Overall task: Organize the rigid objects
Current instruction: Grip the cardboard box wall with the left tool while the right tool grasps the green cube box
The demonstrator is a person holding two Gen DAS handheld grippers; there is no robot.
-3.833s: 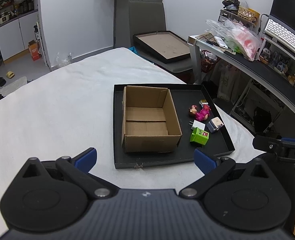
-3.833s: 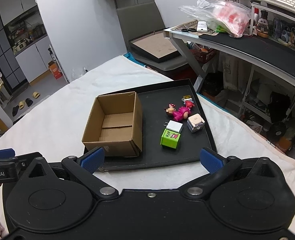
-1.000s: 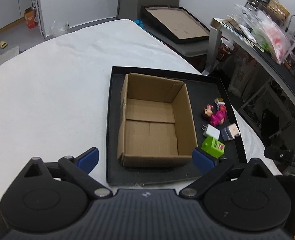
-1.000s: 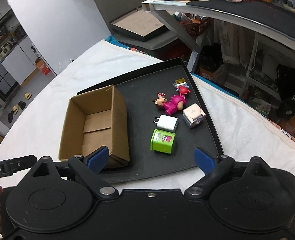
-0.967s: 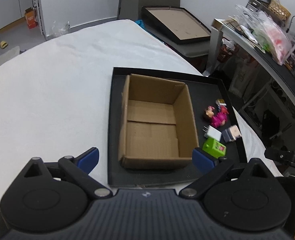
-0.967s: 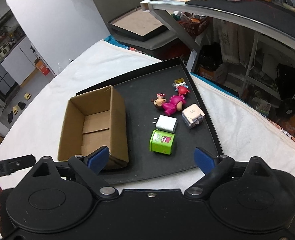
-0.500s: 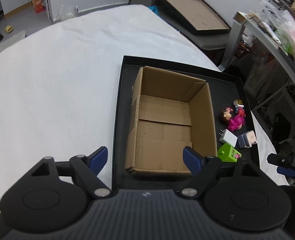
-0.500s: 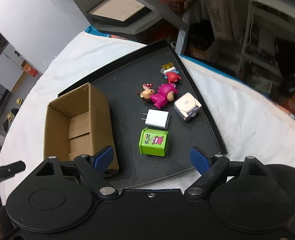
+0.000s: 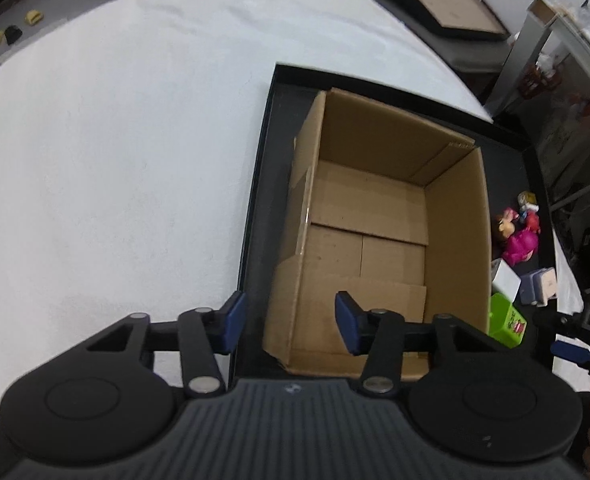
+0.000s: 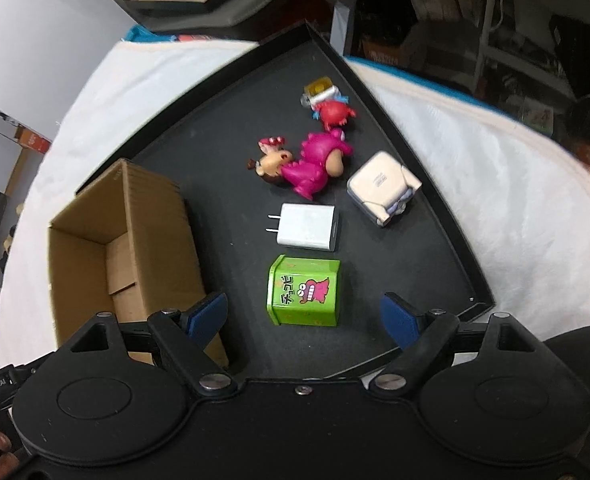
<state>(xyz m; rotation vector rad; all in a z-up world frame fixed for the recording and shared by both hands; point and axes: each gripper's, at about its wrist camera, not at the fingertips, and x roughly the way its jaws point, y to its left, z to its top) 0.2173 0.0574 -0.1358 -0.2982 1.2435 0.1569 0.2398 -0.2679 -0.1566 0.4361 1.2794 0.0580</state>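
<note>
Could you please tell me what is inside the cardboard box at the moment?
The cardboard box shows only its bare flaps; the left gripper covers part of the near floor.

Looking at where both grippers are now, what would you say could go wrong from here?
1. The left gripper is open astride the near left wall of the empty box; closing may crush or drag the light cardboard.
2. The right gripper is open over the green tin. The charger lies just beyond, so overshooting could knock it.
3. The small toys sit near the tray rim and could be pushed against it.
</note>
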